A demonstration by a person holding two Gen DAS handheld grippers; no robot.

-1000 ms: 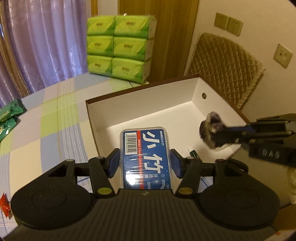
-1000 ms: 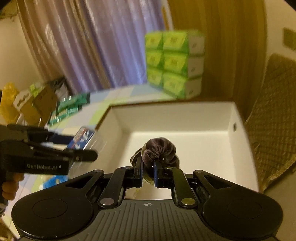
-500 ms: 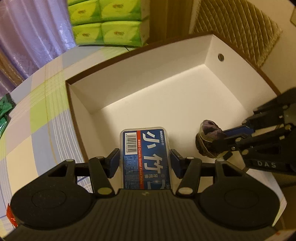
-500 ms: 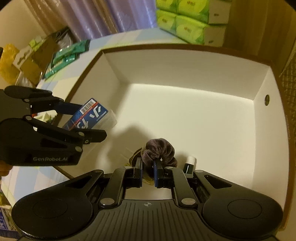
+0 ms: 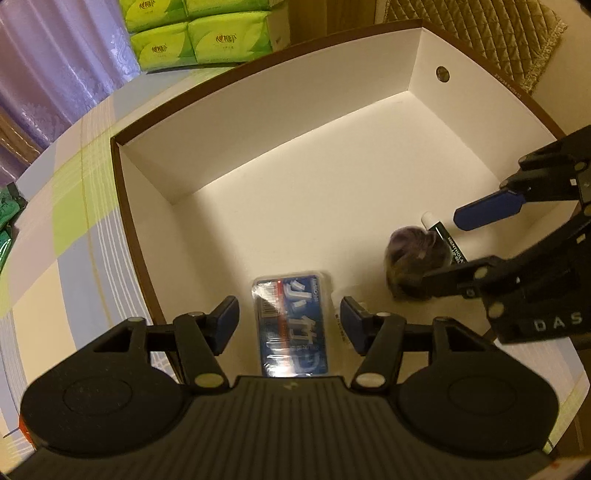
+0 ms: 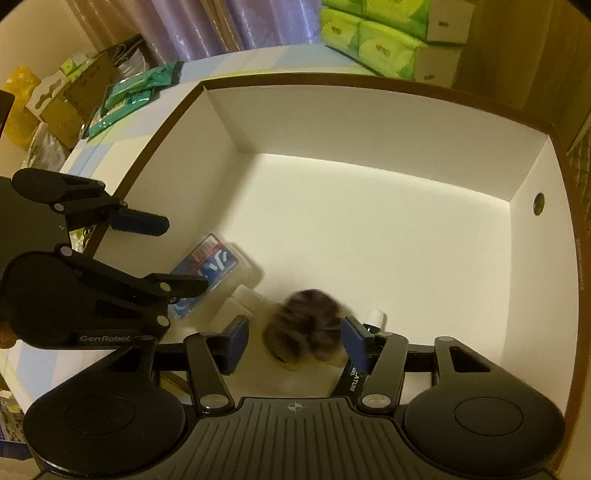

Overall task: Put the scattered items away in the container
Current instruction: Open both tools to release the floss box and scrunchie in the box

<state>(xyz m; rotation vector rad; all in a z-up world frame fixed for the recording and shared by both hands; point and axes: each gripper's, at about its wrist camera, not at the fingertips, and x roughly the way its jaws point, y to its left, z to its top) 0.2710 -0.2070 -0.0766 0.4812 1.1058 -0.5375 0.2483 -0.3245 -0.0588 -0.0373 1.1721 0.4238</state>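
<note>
A white cardboard box with a brown rim fills both views. A blue floss case lies inside it near the left wall, blurred, between the spread fingers of my left gripper without touching them. My left gripper also shows at the left of the right wrist view. A dark purple scrunchie, blurred, sits on the box floor between the parted fingers of my right gripper. A lip balm tube lies beside the scrunchie.
Green tissue packs are stacked behind the box. Green sachets and small cartons lie on the checked tablecloth at the left. A quilted chair back stands at the far right.
Both grippers have opened inside the box. The floss case has left the left gripper and the scrunchie has left the right one; both have dropped to the box floor.
</note>
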